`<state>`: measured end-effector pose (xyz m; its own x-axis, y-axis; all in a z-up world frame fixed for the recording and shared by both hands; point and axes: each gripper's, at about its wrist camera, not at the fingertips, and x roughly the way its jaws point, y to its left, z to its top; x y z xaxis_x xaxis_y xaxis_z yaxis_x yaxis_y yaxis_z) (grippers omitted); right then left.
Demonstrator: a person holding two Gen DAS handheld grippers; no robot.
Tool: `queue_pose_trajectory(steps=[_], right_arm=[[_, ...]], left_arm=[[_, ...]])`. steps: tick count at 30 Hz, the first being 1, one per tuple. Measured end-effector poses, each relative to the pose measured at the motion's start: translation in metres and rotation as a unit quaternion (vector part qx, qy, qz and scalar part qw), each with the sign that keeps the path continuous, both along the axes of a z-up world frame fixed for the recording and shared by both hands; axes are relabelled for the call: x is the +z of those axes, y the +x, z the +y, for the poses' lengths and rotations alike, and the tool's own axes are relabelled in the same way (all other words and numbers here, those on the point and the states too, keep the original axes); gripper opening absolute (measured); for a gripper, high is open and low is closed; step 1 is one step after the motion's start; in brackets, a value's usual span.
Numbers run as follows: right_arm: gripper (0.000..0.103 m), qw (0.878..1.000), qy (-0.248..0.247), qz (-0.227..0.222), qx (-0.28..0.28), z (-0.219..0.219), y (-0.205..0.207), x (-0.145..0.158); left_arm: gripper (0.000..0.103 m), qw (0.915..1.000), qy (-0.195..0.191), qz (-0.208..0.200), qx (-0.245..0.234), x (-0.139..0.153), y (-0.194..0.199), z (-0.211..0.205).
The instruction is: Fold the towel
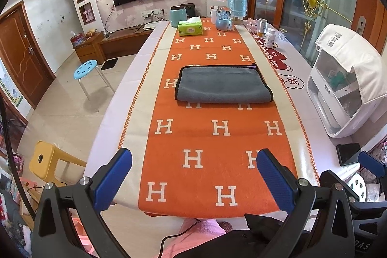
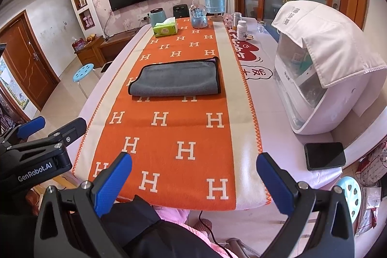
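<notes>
A grey towel [image 1: 223, 85] with black trim lies folded flat on the orange H-patterned runner [image 1: 193, 137] in the middle of the table; it also shows in the right wrist view [image 2: 175, 80]. My left gripper [image 1: 193, 161] is open and empty, held above the table's near edge, well short of the towel. My right gripper [image 2: 194, 165] is open and empty, also at the near edge, to the right of the left one. The left gripper shows at the left of the right wrist view [image 2: 52, 128].
A white appliance [image 2: 321, 79] under a white cloth stands at the table's right. A black phone [image 2: 325, 155] lies near the right front corner. A green tissue box [image 1: 190, 27], kettle, jars and bottles crowd the far end. Stools stand on the floor at left.
</notes>
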<state>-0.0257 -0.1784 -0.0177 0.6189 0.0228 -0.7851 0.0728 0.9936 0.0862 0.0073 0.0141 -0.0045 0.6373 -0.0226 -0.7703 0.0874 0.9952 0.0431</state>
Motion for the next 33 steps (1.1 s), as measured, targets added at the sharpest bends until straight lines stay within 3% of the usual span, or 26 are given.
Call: queue_pose_trajectory(steps=[33], right_arm=[[0.103, 0.999, 0.004, 0.033, -0.005, -0.010, 0.011, -0.012]], left_arm=[[0.102, 0.9998, 0.012, 0.013, 0.000, -0.006, 0.009, -0.013]])
